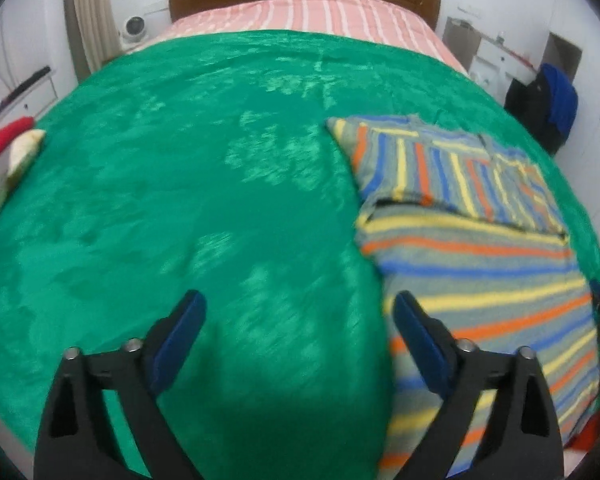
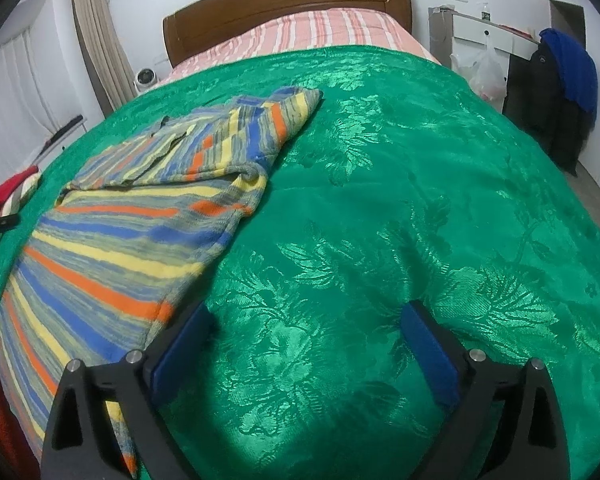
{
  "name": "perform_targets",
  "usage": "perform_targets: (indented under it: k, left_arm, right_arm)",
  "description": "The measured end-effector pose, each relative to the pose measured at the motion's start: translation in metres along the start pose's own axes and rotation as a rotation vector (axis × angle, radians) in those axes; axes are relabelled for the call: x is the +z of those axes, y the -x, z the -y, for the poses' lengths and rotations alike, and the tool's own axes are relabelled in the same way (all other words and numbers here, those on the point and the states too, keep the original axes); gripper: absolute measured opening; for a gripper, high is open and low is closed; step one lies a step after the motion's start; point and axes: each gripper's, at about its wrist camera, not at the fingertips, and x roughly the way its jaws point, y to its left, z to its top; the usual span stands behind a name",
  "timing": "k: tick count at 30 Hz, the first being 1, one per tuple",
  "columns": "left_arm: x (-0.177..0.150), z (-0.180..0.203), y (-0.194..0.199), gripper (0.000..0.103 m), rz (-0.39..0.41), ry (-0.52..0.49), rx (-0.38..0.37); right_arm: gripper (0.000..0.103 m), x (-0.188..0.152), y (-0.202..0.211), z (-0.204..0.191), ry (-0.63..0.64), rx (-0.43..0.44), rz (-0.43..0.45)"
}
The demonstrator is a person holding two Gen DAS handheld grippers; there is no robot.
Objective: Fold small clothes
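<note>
Although the striped shirt (image 1: 472, 248) already has its sleeves and upper part folded in across the body, it lies long on the green bedspread (image 1: 204, 184), so I judge one or two crosswise folds remain. It fills the right side of the left wrist view and the left side of the right wrist view. Both the left claw (image 1: 300, 344) and the right claw (image 2: 306, 354) stand wide apart and hold nothing, over bare bedspread just beside the shirt's edges. A red and cream garment (image 1: 4, 152) waits at far left, apparently unfolded.
</note>
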Motion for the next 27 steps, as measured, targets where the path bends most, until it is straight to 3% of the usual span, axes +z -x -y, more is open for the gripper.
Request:
perform_targets:
  k: [5, 9, 14, 18, 21, 22, 24, 27]
  left_arm:
    - [-0.025, -0.019, -0.004, 0.100, -0.021, -0.004, 0.060]
    - [-0.045, -0.041, -0.024, 0.101, -0.085, 0.120, 0.033]
    - [-0.062, -0.040, -0.022, 0.103, -0.018, 0.123, 0.053]
    - [-0.068, -0.033, -0.018, 0.103, -0.052, 0.088, 0.082]
    - [-0.068, -0.032, -0.009, 0.102, -0.124, 0.063, 0.023]
    - [-0.070, -0.035, -0.002, 0.102, -0.134, 0.086, -0.011]
    - [-0.078, -0.036, 0.016, 0.102, -0.158, 0.115, -0.103]
    - [-0.103, -0.022, 0.044, 0.102, -0.184, 0.072, -0.224]
  right_arm:
    - [0.096, 0.007, 0.007, -0.003, -0.001, -0.038, -0.072]
    - [0.096, 0.009, 0.028, -0.006, 0.008, -0.089, -0.085]
    - [0.097, 0.005, 0.073, -0.008, -0.047, -0.151, -0.031]
    - [0.097, -0.002, 0.100, -0.009, -0.101, -0.110, 0.001]
    - [0.100, -0.006, 0.137, -0.017, -0.111, 0.002, 0.130]
    - [0.103, -0.010, 0.156, -0.021, -0.102, 0.080, 0.210]
    - [0.103, -0.019, 0.175, -0.030, -0.061, 0.156, 0.269]
    - [0.103, -0.042, 0.179, -0.056, 0.079, 0.174, 0.164]
